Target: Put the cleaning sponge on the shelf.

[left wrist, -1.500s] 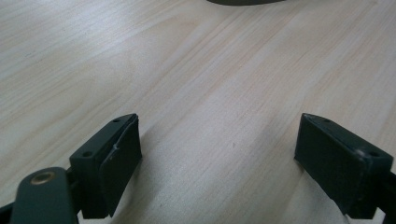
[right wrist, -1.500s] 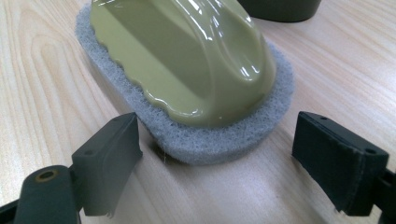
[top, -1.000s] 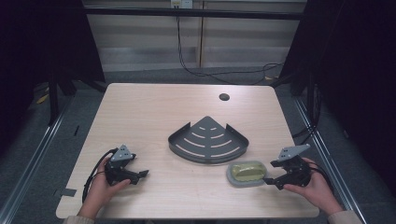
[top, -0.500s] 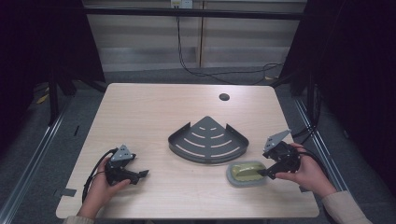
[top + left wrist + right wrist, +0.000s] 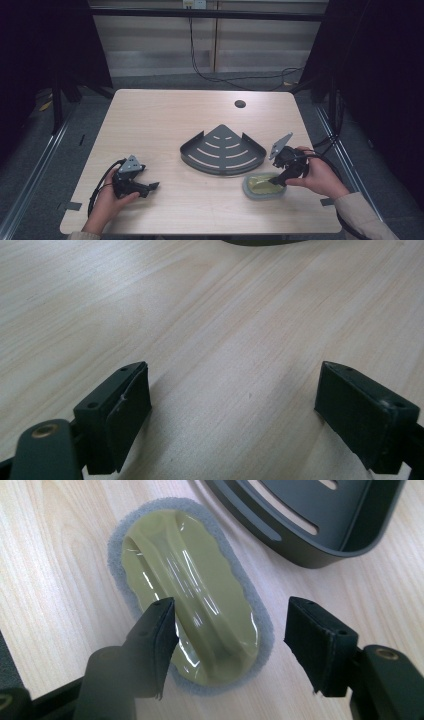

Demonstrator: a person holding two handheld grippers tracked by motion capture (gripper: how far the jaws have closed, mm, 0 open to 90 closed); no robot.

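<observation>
A grey oval sponge with a glossy olive-yellow handle (image 5: 262,186) (image 5: 192,597) lies on the table near the front right. My right gripper (image 5: 280,179) (image 5: 227,640) hangs just over its near end, open, one jaw above the handle and the other past the sponge's edge. Just behind the sponge sits a dark grey slotted corner shelf (image 5: 222,150) (image 5: 320,525). At the front left my left gripper (image 5: 150,187) (image 5: 232,410) is open, low over bare wood with nothing between its jaws.
The wooden table (image 5: 165,120) has a round cable hole (image 5: 240,104) near its far edge. Black frame posts and cables stand behind the table. Bare wood lies between the two grippers.
The right hand has moved left and forward, bringing its open gripper from beside the sponge to over the sponge's near end. The left gripper has stayed put.
</observation>
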